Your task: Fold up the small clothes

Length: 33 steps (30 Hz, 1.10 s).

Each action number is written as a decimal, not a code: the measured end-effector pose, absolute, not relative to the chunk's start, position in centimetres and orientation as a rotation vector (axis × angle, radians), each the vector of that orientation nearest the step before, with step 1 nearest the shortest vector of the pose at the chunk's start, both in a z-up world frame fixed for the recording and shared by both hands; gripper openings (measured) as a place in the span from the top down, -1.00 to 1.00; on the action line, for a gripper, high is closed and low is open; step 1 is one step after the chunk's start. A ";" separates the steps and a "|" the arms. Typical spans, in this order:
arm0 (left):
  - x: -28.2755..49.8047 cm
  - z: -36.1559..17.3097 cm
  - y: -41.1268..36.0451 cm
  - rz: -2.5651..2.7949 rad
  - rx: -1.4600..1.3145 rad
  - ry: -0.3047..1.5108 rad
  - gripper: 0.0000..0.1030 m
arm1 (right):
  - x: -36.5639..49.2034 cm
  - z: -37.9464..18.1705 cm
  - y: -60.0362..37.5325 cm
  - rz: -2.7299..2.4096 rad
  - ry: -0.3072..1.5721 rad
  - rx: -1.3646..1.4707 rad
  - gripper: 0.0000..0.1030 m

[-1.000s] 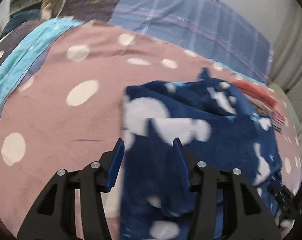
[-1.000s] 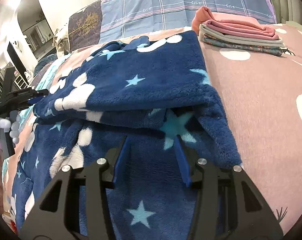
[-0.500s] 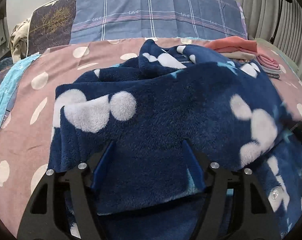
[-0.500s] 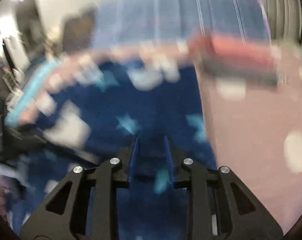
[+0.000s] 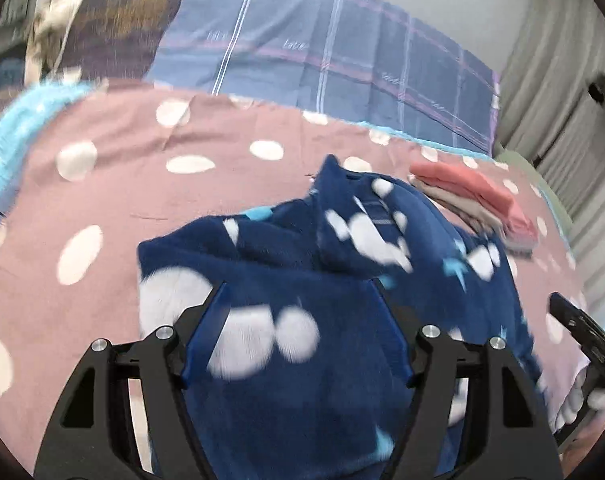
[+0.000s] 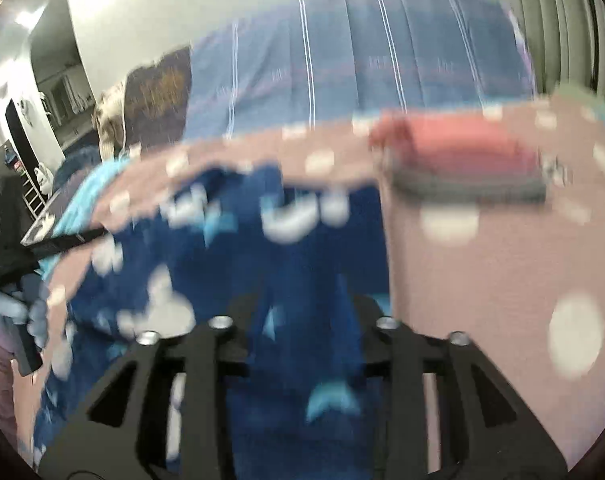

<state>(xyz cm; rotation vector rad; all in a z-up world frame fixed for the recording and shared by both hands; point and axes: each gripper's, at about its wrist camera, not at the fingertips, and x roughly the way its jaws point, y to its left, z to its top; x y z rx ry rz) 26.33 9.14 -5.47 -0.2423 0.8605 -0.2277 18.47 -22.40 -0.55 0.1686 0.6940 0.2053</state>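
Standing at the foot of the bed, I saw the left gripper (image 5: 298, 332) with its blue fingers (image 5: 206, 332) spread wide over the near edge of the navy fleece garment (image 5: 302, 380), apparently holding nothing; the cloth lay under and between them. The right gripper (image 6: 302, 320) was harder to read. Its view was smeared with motion, and a band of the same fleece ran up between the black finger arms, hiding the tips, so I could not tell whether it was pinching the cloth or only lying over it.

The garment lay in a heap on the pink dotted bedspread (image 5: 102, 184), bunched and partly doubled over, with a flap standing up at its far end. My worry was the thickness of the pile: a fluffy layer like that could slide out of a shallow grip mid-fold, or the jaws might catch two layers at once and drag the whole heap askew. Both tools seemed to be moving quickly (the blur said as much), and a hurried sweep could leave the edges misaligned.

Beyond it, touching or just beside the garment's far right side, sat a neat stack of folded clothes (image 5: 474, 200), coral on top; a careless swing might shove the fleece into it and topple the pile.

Farthest off, the blue checked pillowcase (image 5: 322, 52) carried small repeated script, too blurred to read with confidence.
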 end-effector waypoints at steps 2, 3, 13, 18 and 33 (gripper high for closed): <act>29.2 -6.6 9.4 -0.254 -0.320 0.917 -0.39 | 22.3 -0.6 -21.7 0.262 0.769 0.186 -0.10; 30.1 -7.0 9.3 -0.259 -0.338 0.899 -0.39 | 23.7 -0.9 -21.7 0.268 0.795 0.202 -0.10; 35.4 -9.4 4.4 -0.295 -0.240 0.984 0.86 | 33.0 -7.3 -18.2 0.333 1.010 0.334 0.81; 34.9 -9.8 6.6 -0.286 -0.166 0.973 0.83 | 32.5 -7.7 -18.7 0.251 0.965 0.258 0.79; 33.7 -9.1 2.3 -0.284 0.000 0.910 0.59 | 31.8 -7.8 -15.7 0.256 0.947 0.132 0.59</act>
